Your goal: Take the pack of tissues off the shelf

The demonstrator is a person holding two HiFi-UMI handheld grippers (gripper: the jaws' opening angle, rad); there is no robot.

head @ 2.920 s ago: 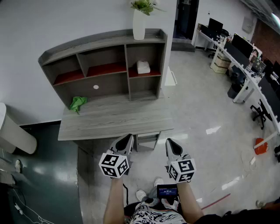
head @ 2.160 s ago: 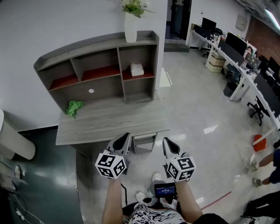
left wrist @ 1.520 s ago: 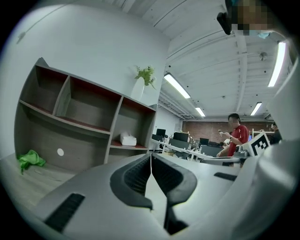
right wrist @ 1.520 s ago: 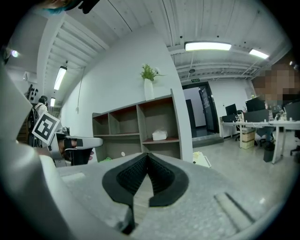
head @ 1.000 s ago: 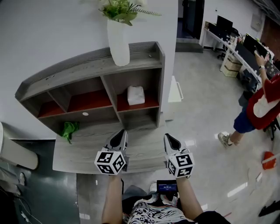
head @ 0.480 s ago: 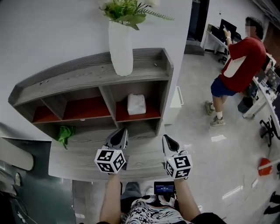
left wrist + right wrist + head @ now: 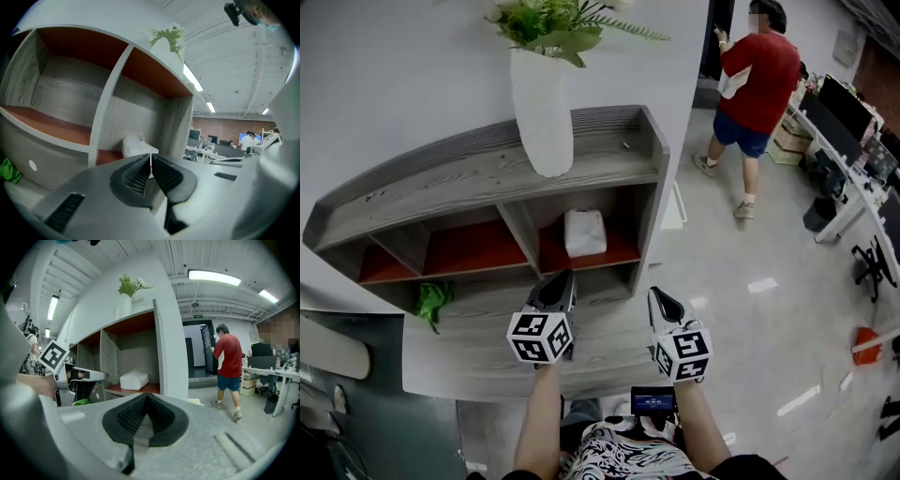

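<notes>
While the left gripper (image 7: pixel 562 280) and right gripper (image 7: pixel 660 296) are hovering at lower centre, jaws closed and empty, the pack of tissues (image 7: pixel 584 232) is lying above them, apart, in the right-hand red-floored compartment of the shelf (image 7: pixel 609 159).

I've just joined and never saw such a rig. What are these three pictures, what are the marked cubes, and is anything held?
There is no robot: a person holds a two-jaw gripper in each hand, and the marked cubes are parts of those. The head view, from a camera on the person's head, looks down on the left gripper and right gripper by a grey desk. The other two views come from cameras riding on each gripper, looking along its jaws. Both pairs of jaws are shut, holding nothing. On the desk stands a shelf unit; a white pack of tissues lies in its upper right compartment, a vase stands on top, and a green cloth lies on the desk at left.
</notes>
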